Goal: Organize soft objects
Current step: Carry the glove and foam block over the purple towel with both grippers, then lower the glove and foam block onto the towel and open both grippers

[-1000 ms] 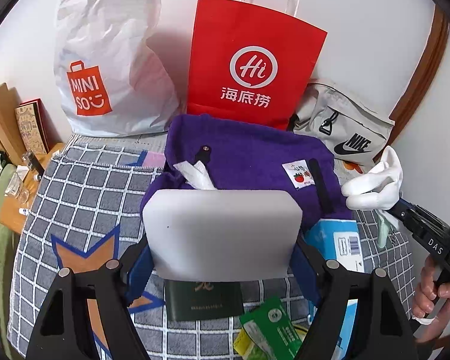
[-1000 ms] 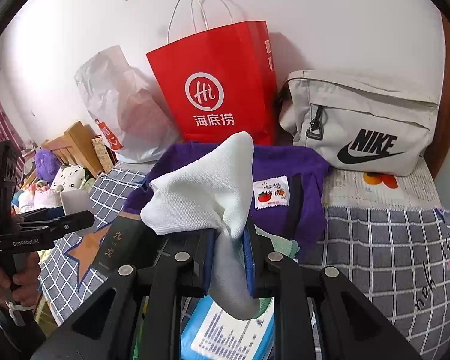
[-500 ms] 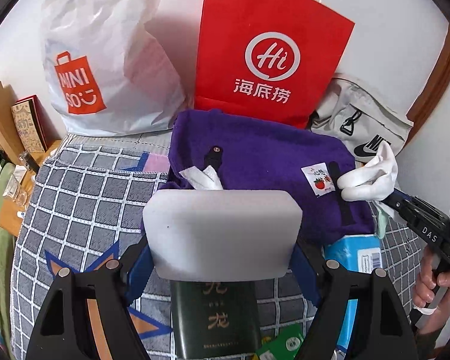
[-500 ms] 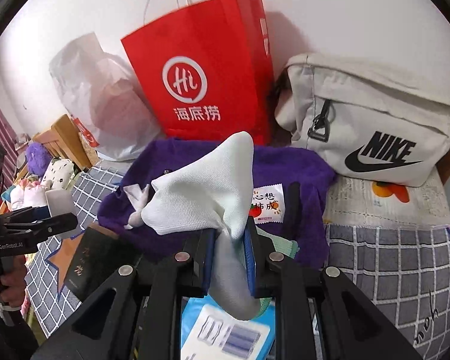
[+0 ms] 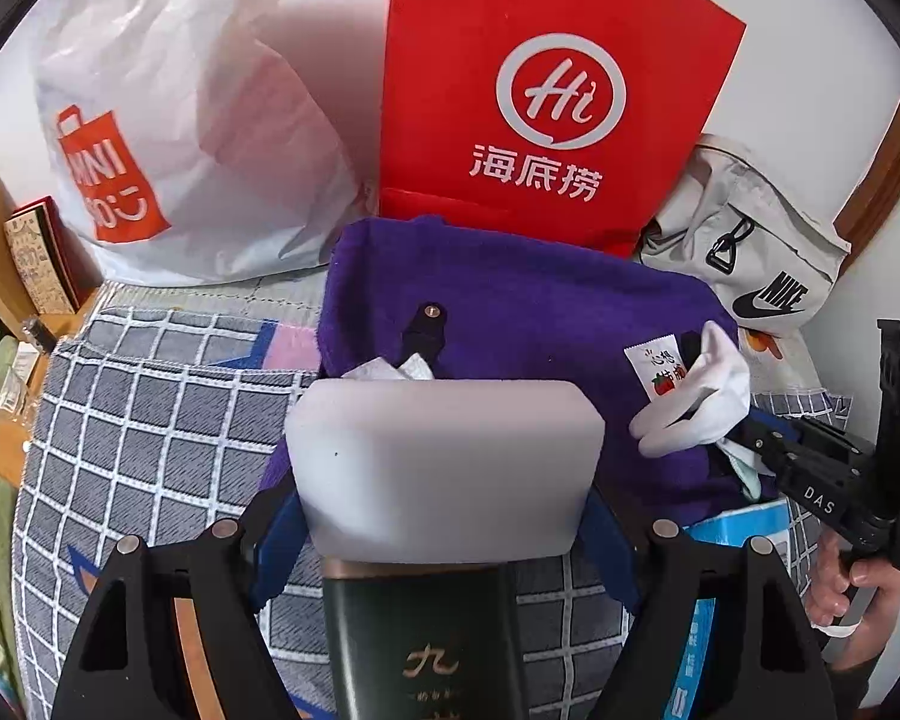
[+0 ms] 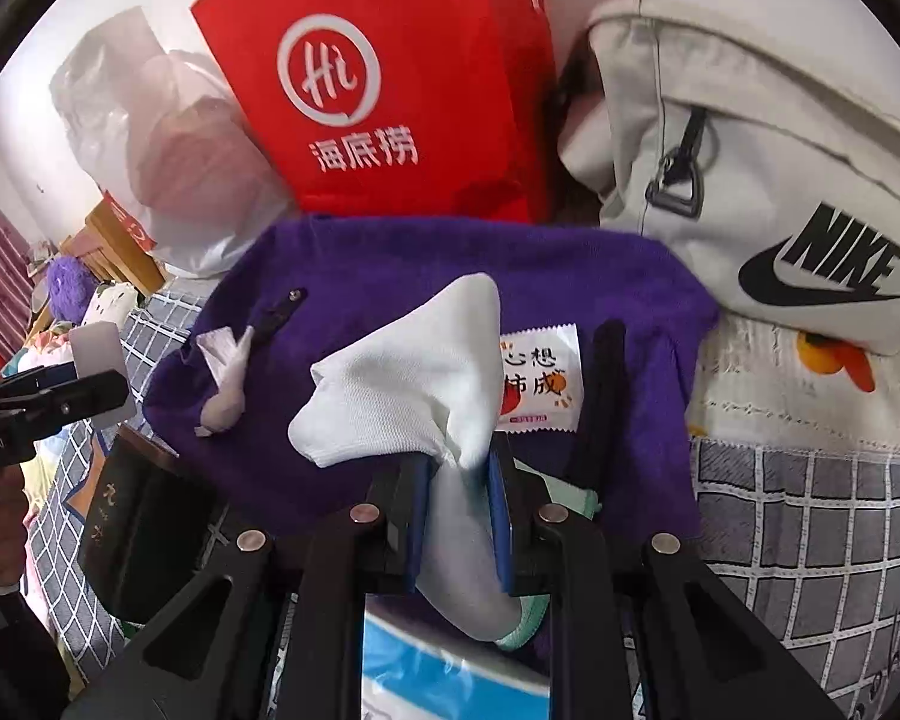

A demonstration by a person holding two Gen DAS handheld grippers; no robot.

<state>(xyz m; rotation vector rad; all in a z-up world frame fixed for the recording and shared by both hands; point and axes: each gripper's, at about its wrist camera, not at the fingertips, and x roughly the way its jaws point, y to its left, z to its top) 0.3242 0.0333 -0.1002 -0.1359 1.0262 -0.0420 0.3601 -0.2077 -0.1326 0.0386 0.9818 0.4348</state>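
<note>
My left gripper (image 5: 444,516) is shut on a white sponge block (image 5: 444,468), held above the checked bedspread just in front of the purple cloth bag (image 5: 540,312). My right gripper (image 6: 459,510) is shut on a white sock (image 6: 408,372) with a mint-green edge, held over the purple bag (image 6: 390,264). The sock also shows in the left wrist view (image 5: 702,402), at the bag's right side. A crumpled white tissue (image 6: 225,378) lies on the bag's left part. The sponge shows small in the right wrist view (image 6: 99,354).
A red paper bag (image 5: 546,90), a white plastic Miniso bag (image 5: 168,120) and a beige Nike pouch (image 6: 768,180) stand against the wall behind. A dark green box (image 5: 420,642) and a blue packet (image 6: 450,672) lie on the checked bedspread (image 5: 150,420). Plush toys (image 6: 69,288) sit far left.
Both grippers have moved forward toward the purple bag and the wall, each still holding its object. The sock is now over the bag's right side.
</note>
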